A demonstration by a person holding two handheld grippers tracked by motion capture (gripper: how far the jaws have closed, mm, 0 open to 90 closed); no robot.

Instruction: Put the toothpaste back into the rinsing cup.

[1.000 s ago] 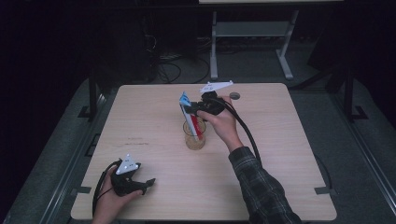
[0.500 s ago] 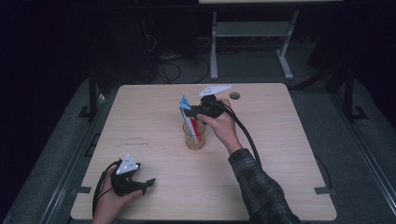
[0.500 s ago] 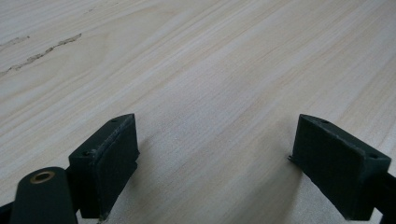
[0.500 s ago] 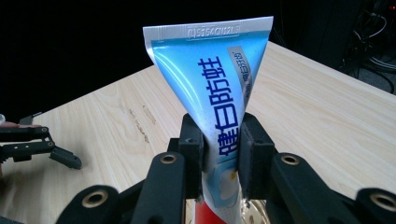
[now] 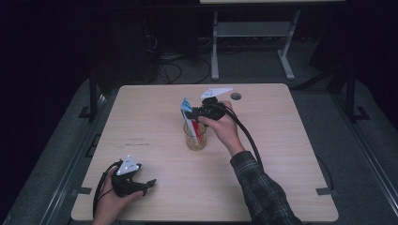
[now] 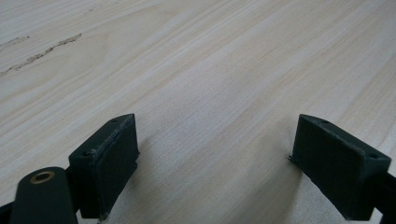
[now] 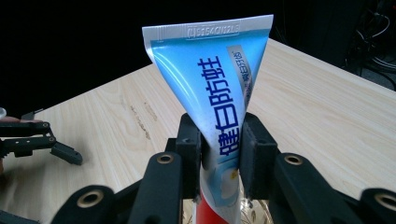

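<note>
A light wooden table (image 5: pixel 281 154) carries the setup. Near its centre, slightly toward the far edge, a clear glass cup (image 5: pixel 195 138) stands upright. A toothpaste tube (image 7: pixel 212 88) is seen standing in the cup, crimped end up: the body is blue with a white crimp bearing embossed characters, dark blue lettering runs along it, and the lower part turns white, then red. The right gripper (image 7: pixel 219 154) is held above the cup by the right hand (image 5: pixel 220 127); the tube sits between its pads with both pads against it, though the jaws have just been opening slightly. The left gripper (image 6: pixel 215 158) rests near the near left corner, jaws wide apart, with only bare tabletop between them.
</note>
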